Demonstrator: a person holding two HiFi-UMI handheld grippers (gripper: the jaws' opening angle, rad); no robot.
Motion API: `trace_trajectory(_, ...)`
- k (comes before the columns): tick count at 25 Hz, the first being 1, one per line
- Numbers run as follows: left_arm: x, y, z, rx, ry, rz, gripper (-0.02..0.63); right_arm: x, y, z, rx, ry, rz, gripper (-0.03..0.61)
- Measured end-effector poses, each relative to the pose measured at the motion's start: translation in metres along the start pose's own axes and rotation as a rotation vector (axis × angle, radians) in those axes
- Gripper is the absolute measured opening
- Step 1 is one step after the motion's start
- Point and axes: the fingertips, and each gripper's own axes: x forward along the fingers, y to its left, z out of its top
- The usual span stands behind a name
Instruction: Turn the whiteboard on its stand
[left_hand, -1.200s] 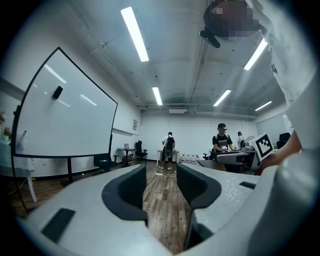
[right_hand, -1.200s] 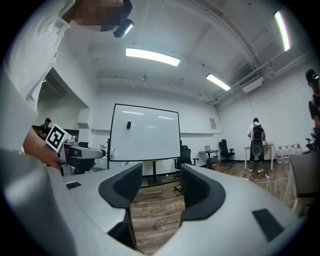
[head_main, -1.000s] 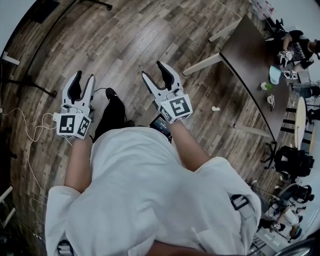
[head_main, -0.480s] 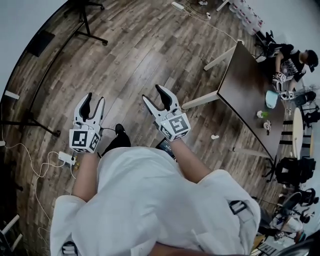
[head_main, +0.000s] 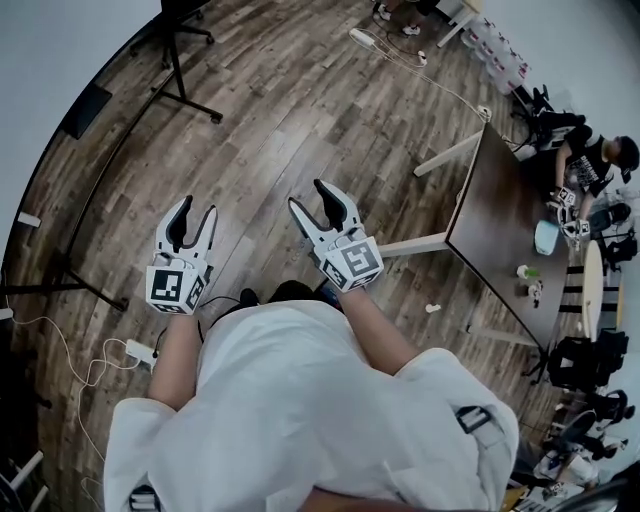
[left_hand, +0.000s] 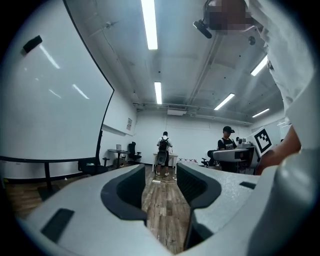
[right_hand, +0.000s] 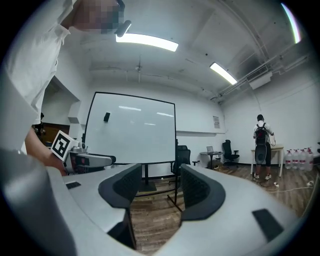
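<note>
The whiteboard (right_hand: 132, 134) is a large white panel in a black frame on a black wheeled stand (right_hand: 146, 186), with a dark eraser stuck near its top left. In the head view it fills the upper left (head_main: 55, 70), and its stand feet (head_main: 190, 95) rest on the wood floor. It looms close on the left of the left gripper view (left_hand: 50, 100). My left gripper (head_main: 195, 210) and right gripper (head_main: 308, 196) are held out in front of me, both open with nothing between the jaws, still apart from the board. The same shows for the left gripper (left_hand: 160, 172) and the right gripper (right_hand: 155, 175).
A dark brown table (head_main: 500, 220) with white legs stands to the right, with a seated person (head_main: 590, 160) beyond it. A power strip and cables (head_main: 140, 350) lie on the floor at left. A person with a backpack (left_hand: 163, 150) stands far off. An office chair (right_hand: 184, 152) sits behind the board.
The view has shifted forward and left across the floor, so the whiteboard and its stand feet take up more of the upper left. Both grippers stay open and held out.
</note>
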Motion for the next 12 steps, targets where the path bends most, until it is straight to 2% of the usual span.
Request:
trace_trajectory(7, 0.048, 0.055, -0.011, -0.005, 0.021, 0.024, 0.187, 0.076, -0.036, -0.009, 0.025, -0.022, 0.029, 0.236)
trace_trajectory(12, 0.113, 0.090, -0.005, 0.013, 0.026, 0.067, 0.187, 0.128, -0.086, -0.009, 0.039, -0.041, 0.058, 0.236)
